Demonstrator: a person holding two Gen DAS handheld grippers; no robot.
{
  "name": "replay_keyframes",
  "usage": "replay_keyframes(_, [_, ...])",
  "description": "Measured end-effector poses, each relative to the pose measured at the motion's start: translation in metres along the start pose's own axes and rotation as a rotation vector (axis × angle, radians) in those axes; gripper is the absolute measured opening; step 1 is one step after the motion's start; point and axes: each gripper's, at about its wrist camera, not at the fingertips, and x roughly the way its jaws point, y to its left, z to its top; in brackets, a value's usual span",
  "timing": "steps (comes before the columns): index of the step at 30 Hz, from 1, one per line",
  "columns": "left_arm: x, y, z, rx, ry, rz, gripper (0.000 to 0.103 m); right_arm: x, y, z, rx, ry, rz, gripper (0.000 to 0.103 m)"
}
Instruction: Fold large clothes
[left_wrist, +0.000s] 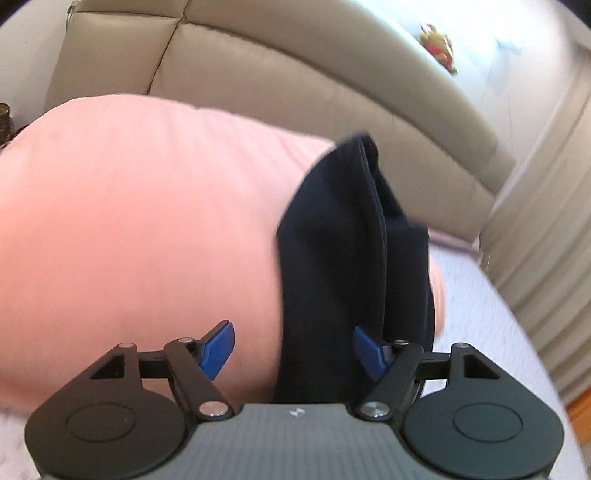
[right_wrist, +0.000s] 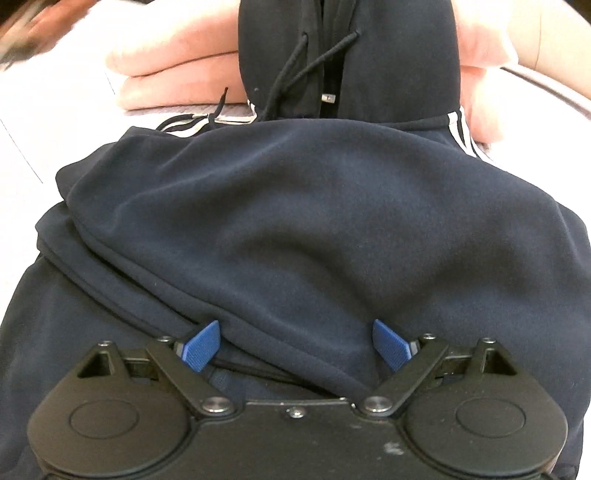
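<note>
Hoodie (right_wrist: 295, 221): navy, bunched, frame centre. Pillow (left_wrist: 140, 221): pink, left of frame. Left gripper (left_wrist: 293, 349): spread wide, empty. Right gripper (right_wrist: 296, 345): spread wide, straddling a hoodie fold, nothing clamped.

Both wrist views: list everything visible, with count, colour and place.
navy hoodie: one, dark navy with white stripes, folded on the bed, hood against the pink pillow.
drawstrings: two, black, hanging from the hood.
pink pillow: one, pink, behind the hoodie.
bed sheet: one, pale lilac, under everything.
headboard: one, beige, padded, behind the pillow.
soft toy: one, yellow and red, atop the headboard.
left tool: one, black, blue pads, open.
right tool: one, black, blue pads, open over the hoodie.
</note>
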Motion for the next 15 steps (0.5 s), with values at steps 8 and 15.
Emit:
replay_keyframes(8, [0.055, -0.008, 0.041, -0.008, -0.01, -0.028, 0.068, -0.008, -0.001, -0.02, -0.006, -0.101, -0.002, 0.103])
replay_keyframes(15, [0.056, -0.033, 0.04, 0.112, -0.073, -0.004, 0.014, -0.012, -0.002, -0.027, -0.012, -0.139, -0.001, 0.103])
